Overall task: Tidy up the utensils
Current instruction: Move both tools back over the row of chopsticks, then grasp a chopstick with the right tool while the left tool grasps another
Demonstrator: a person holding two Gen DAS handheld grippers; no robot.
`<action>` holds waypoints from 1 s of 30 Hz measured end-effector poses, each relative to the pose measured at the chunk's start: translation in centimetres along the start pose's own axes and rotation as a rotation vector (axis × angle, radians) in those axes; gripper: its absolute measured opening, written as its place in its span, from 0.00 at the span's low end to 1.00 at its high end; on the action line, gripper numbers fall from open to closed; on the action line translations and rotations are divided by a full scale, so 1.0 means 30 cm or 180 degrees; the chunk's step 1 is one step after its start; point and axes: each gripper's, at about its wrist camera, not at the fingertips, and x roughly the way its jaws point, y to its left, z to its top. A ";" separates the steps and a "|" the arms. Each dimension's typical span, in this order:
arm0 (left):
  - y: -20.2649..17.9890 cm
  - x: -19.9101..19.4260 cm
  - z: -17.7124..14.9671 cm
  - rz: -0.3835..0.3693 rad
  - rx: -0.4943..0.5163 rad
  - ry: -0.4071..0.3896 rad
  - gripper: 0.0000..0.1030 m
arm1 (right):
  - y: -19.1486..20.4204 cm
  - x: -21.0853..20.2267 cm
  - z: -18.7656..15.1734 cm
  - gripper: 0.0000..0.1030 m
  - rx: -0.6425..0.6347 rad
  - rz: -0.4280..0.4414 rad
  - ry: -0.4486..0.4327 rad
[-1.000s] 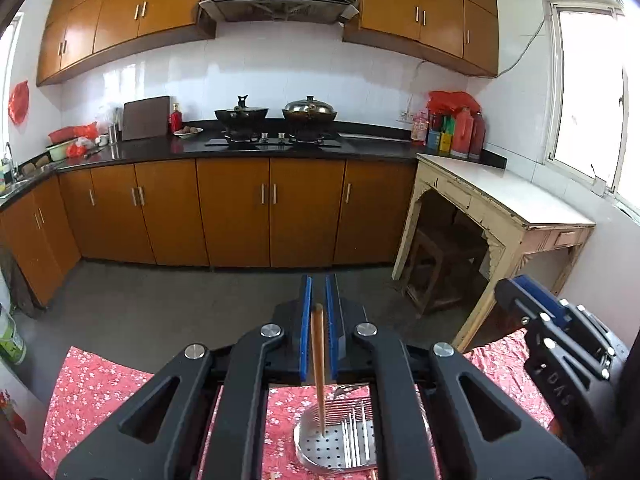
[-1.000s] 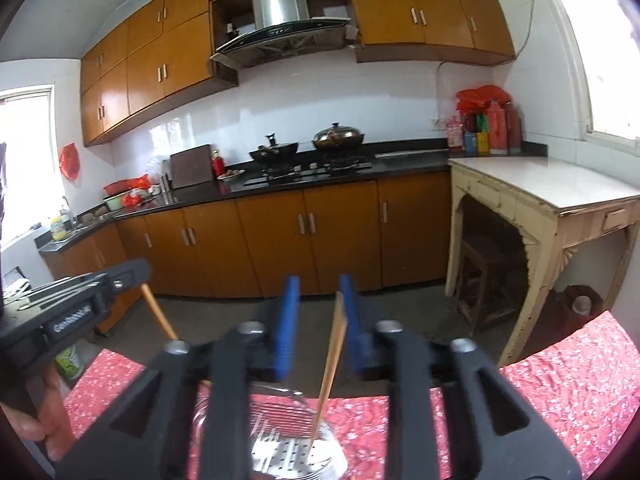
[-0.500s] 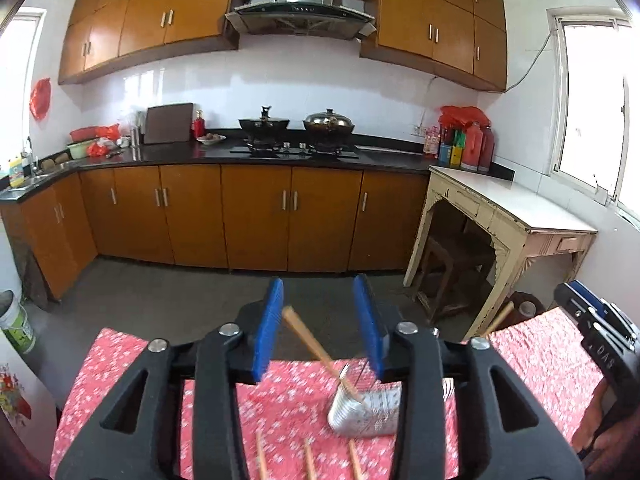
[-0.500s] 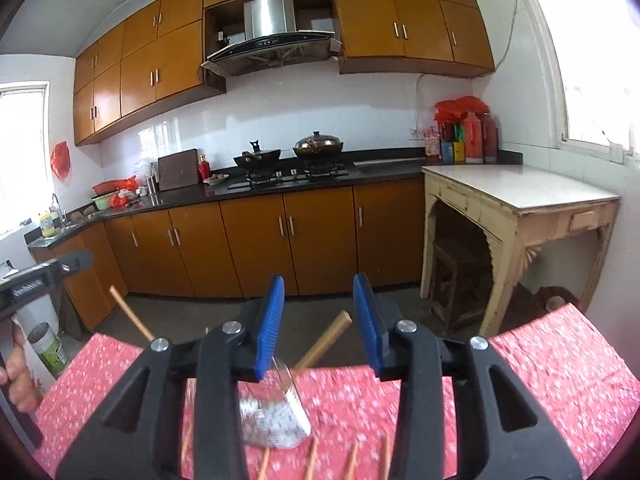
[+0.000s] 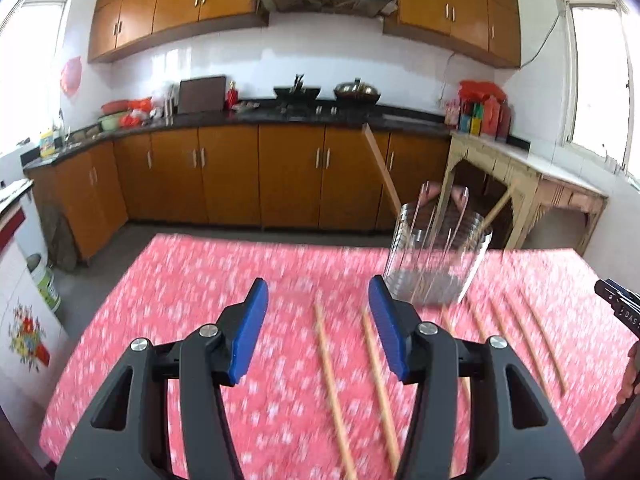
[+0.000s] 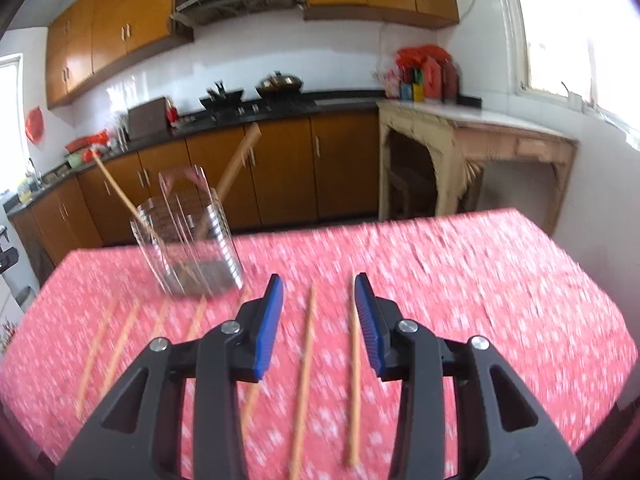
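Observation:
A clear wire utensil holder (image 5: 436, 256) (image 6: 188, 240) stands on the red floral table, with two wooden chopsticks (image 5: 380, 168) (image 6: 240, 160) leaning out of it. Several more chopsticks (image 5: 332, 380) (image 6: 306, 368) lie in a row on the cloth in front of it. My left gripper (image 5: 318, 284) hovers above the left end of the row, its jaws opening with nothing between them. My right gripper (image 6: 318, 280) is open over the right end of the row, one loose chopstick showing below its gap. The pictures are motion-blurred.
The table (image 5: 180, 320) ends just behind the holder, with bare floor beyond. Brown kitchen cabinets (image 5: 240, 176) run along the back wall. A pale side table (image 6: 480, 148) stands at the right. A person's hand (image 5: 632, 376) shows at the right edge of the left wrist view.
Both grippers let go of the chopsticks they held over the holder, and those now lean in it. Both pulled back and sank toward the table. The left jaws spread wider.

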 end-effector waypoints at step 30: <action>-0.029 -0.068 -0.493 0.0156 0.0078 0.0330 0.63 | -0.066 0.079 -0.454 0.08 0.0177 -0.0257 0.0467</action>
